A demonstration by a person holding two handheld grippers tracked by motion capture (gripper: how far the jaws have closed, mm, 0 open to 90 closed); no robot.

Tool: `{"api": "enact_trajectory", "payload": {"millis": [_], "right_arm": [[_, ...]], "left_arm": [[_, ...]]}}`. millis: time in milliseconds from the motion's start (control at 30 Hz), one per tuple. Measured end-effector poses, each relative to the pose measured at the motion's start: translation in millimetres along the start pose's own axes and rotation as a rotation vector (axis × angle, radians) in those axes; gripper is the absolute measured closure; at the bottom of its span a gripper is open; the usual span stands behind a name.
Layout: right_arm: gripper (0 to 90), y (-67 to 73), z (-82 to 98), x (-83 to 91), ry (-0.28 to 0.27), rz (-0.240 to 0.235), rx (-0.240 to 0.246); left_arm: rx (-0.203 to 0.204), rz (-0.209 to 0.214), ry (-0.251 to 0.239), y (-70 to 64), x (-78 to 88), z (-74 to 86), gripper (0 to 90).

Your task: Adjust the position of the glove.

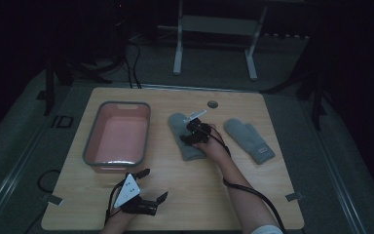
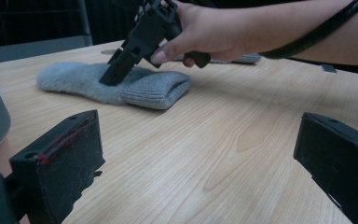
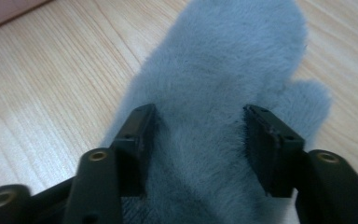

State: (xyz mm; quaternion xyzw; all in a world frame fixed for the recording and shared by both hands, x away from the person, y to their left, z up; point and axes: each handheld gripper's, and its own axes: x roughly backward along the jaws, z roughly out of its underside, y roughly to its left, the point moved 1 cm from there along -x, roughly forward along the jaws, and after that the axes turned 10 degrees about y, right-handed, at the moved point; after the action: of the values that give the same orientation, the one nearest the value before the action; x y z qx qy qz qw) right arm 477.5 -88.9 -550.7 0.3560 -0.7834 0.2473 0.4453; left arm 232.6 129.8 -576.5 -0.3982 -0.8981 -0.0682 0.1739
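- Nearest to us, our left gripper (image 1: pixel 152 184) rests low at the table's (image 1: pixel 199 204) front edge, jaws spread wide with nothing between them. Parked there it risks little, but its cable could snag if we swing it across in a hurry.
- Just beyond it sits the pink basin (image 1: pixel 118 136), empty as far as we can tell. If it is where the mitten goes, a sagging cuff could catch on its grey rim during the carry.
- At mid-table our right gripper (image 3: pixel 196 140) presses down on the grey mitten (image 3: pixel 223 84), which lies flat on the wood beside the basin. The jaws stand half-open astride the fleece; we judge the pads are not yet biting it.
- The danger here: closing on the flat top may pinch only surface pile, so the mitten slips out on lifting.
- Pushing too hard could drag the mitten along the wood instead of gathering a fold.
- Farther right, well apart, lies the second mitten (image 1: pixel 249 140); a wide swing of the forearm could nudge it towards the edge.
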Motion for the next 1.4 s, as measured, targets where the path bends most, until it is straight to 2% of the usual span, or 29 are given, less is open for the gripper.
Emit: {"api": "enact_trajectory", "payload": {"millis": [167, 233, 333, 467, 500, 567, 733, 967, 1133, 1200, 1267, 1400], "right_arm": [[70.8, 5.8, 0.2, -2.2, 0.001, 0.037, -0.013], [77.1, 10.2, -0.5, -1.2, 0.001, 0.051, -0.054], [81.6, 12.5, 1.0, 1.8, -0.019, 0.050, -0.115], [82.6, 15.8, 2.7, 13.8, -0.057, 0.056, -0.177], [82.7, 16.0, 3.9, 19.7, -0.071, 0.047, -0.204], [82.7, 17.5, 5.8, 31.3, -0.099, 0.062, -0.233], [82.6, 23.2, 11.7, 58.7, -0.127, 0.115, -0.282], [82.5, 27.6, 30.5, 87.6, -0.152, 0.137, -0.334], [82.4, 29.5, 48.0, 97.0, -0.160, 0.134, -0.390], [82.4, 32.1, 53.6, 97.0, -0.153, 0.147, -0.395], [82.3, 33.0, 59.3, 93.3, -0.141, 0.166, -0.403], [82.2, 31.3, 65.5, 83.6, -0.131, 0.157, -0.443]], "left_arm": [[0.004, 0.000, -0.003, 0.1, 0.2, 0.2, 1.6], [0.002, -0.002, -0.002, 0.0, 0.2, 0.1, 1.6], [0.003, -0.001, -0.001, 0.2, 0.1, 0.1, 1.6], [0.004, 0.001, -0.003, 0.4, 0.3, 0.2, 1.6], [0.004, 0.001, -0.003, 0.3, 0.3, 0.2, 1.7], [0.004, 0.001, -0.003, 0.3, 0.2, 0.2, 1.7], [0.006, 0.000, -0.005, 0.3, 0.4, 0.3, 1.6], [0.005, -0.002, -0.001, 0.2, 0.1, 0.1, 1.7], [0.003, 0.000, -0.005, -0.1, 0.3, 0.2, 1.7], [0.000, 0.002, -0.008, -0.2, 0.5, 0.3, 1.7], [0.000, 0.000, -0.005, -0.3, 0.5, 0.3, 1.7], [-0.002, 0.000, -0.002, -0.3, 0.0, 0.1, 1.7]]}}
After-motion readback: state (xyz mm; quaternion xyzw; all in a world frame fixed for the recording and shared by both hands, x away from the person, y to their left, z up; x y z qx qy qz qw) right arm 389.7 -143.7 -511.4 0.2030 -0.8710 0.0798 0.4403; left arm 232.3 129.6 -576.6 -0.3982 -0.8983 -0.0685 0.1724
